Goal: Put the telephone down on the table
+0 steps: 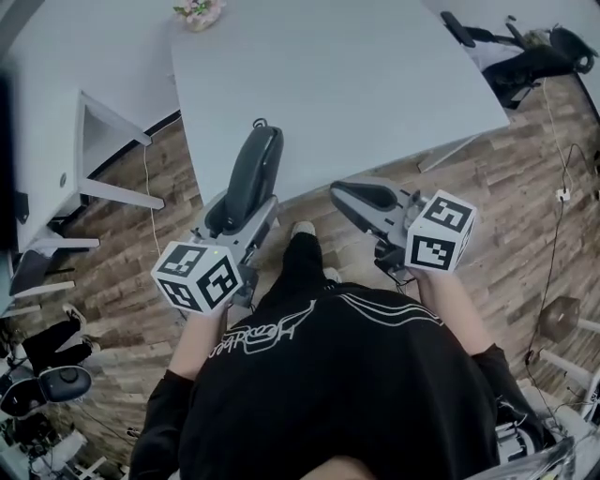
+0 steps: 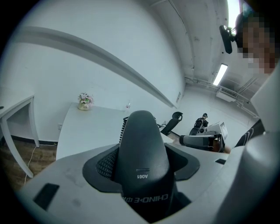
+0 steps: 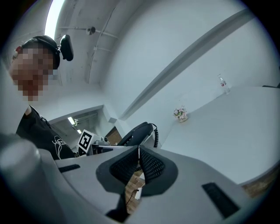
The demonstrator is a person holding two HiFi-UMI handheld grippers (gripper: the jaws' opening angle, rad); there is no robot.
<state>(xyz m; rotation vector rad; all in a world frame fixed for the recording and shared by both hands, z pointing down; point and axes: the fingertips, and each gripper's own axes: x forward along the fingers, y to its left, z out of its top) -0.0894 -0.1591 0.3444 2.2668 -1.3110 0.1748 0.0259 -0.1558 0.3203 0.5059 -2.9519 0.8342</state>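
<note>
The black telephone handset (image 1: pixel 251 176) stands nearly upright between the jaws of my left gripper (image 1: pixel 234 223), which is shut on its lower end. Its upper end, with a bit of coiled cord (image 1: pixel 260 123), reaches over the near edge of the white table (image 1: pixel 375 84). In the left gripper view the handset (image 2: pixel 142 153) fills the gap between the pads of the left gripper (image 2: pixel 142 177). My right gripper (image 1: pixel 364 198) hovers to the right, just short of the table edge. The right gripper's (image 3: pixel 139 162) pads meet with nothing between them. From there the handset (image 3: pixel 136 134) shows to the left.
A small pot of flowers (image 1: pixel 198 12) sits at the table's far left corner, and a small bottle (image 3: pixel 223 84) stands farther back. A black office chair (image 1: pixel 525 58) is at the far right. White desk legs (image 1: pixel 112 159) stand on the wood floor to the left.
</note>
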